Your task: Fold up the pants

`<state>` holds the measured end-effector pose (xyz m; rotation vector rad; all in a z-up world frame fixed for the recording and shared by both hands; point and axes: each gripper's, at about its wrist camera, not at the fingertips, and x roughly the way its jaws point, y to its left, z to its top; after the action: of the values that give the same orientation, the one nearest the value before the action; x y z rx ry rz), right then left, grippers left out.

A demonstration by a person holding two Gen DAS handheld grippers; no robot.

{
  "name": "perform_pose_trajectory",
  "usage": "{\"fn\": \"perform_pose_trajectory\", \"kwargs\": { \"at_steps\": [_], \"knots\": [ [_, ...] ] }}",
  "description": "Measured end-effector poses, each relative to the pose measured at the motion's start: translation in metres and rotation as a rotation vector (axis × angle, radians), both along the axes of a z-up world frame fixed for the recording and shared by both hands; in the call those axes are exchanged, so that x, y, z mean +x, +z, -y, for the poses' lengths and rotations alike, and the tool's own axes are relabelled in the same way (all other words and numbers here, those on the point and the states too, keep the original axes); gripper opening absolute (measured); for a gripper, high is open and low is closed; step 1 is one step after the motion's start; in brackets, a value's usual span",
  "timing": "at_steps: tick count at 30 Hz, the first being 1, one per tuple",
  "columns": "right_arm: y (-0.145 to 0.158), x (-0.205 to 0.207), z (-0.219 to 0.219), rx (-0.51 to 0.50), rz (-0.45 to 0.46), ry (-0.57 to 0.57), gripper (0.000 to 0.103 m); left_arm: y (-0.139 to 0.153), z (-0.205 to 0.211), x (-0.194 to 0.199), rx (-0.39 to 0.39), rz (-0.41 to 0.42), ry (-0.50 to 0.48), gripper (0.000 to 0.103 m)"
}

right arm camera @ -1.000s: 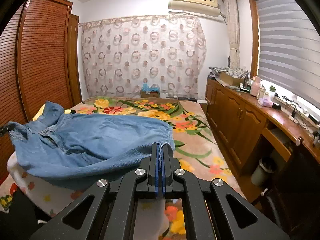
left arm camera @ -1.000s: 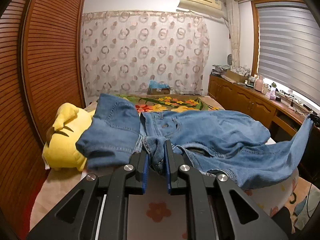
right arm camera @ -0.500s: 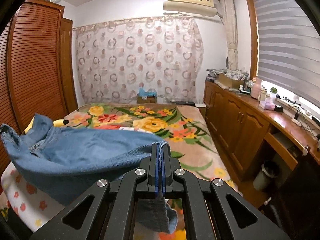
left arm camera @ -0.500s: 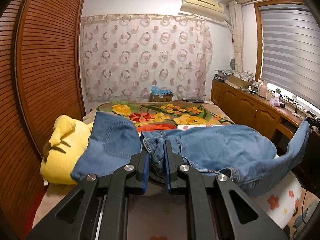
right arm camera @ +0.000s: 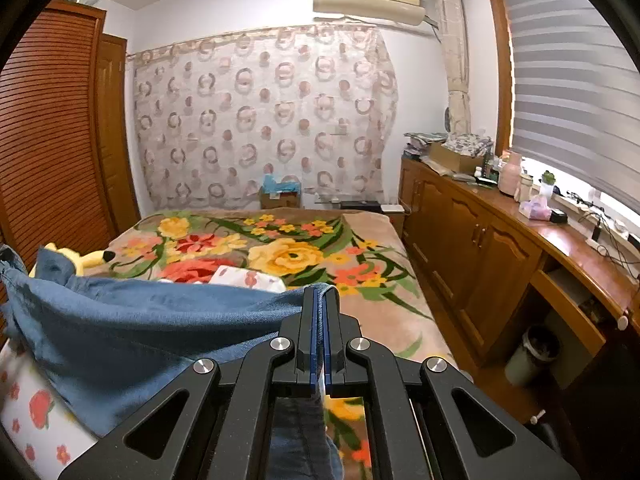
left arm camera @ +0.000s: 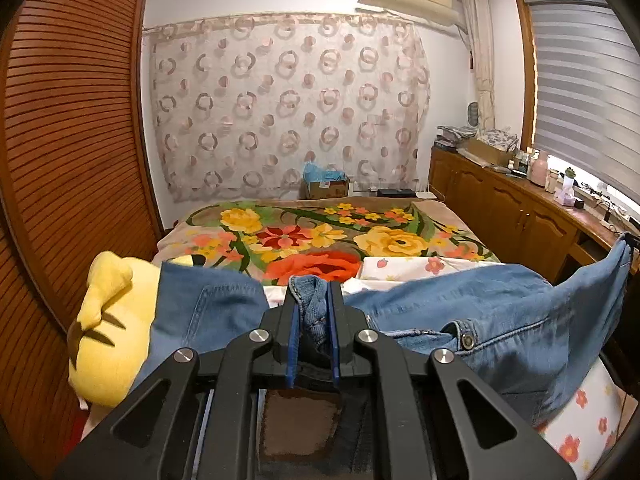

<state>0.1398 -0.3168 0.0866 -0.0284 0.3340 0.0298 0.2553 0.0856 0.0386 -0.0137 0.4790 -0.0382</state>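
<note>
The left gripper point(left arm camera: 313, 300) is clamping a bunched fold of the blue jeans point(left arm camera: 496, 320), its jaws parted only by the wad of denim. The right gripper point(right arm camera: 320, 312) is pinching a thin edge of the jeans point(right arm camera: 132, 320), jaws nearly closed. The jeans are hanging stretched between them above the near end of the floral bed point(right arm camera: 360, 280), just beside a yellow plush toy point(left arm camera: 108, 328) on the left.

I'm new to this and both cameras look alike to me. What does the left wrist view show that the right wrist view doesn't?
Only the left view shows the jeans' metal button and the left tongs clamped on a bunched denim fold. Only the right view shows the waste bin under the counter and the right tongs pinching a thin denim edge. Both show the jeans, yellow plush toy, floral blanket and curtain.
</note>
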Motion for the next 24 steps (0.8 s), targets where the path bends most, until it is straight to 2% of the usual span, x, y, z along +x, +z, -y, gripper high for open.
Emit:
{"fn": "perform_pose_trajectory", "kwargs": {
  "at_steps": [6,16,24],
  "knots": [
    [0.001,0.027,-0.01,-0.021,-0.01,-0.015,0.002,-0.002,0.003,0.041,0.009,-0.008,0.008,0.013],
    [0.002,0.087,-0.025,-0.076,-0.07,-0.04,0.002,-0.028,0.003,0.101,0.004,-0.085,0.013,0.014],
    [-0.011,0.126,-0.038,-0.12,-0.165,-0.046,0.002,-0.046,0.002,0.117,0.005,-0.151,0.014,0.015]
  ]
}}
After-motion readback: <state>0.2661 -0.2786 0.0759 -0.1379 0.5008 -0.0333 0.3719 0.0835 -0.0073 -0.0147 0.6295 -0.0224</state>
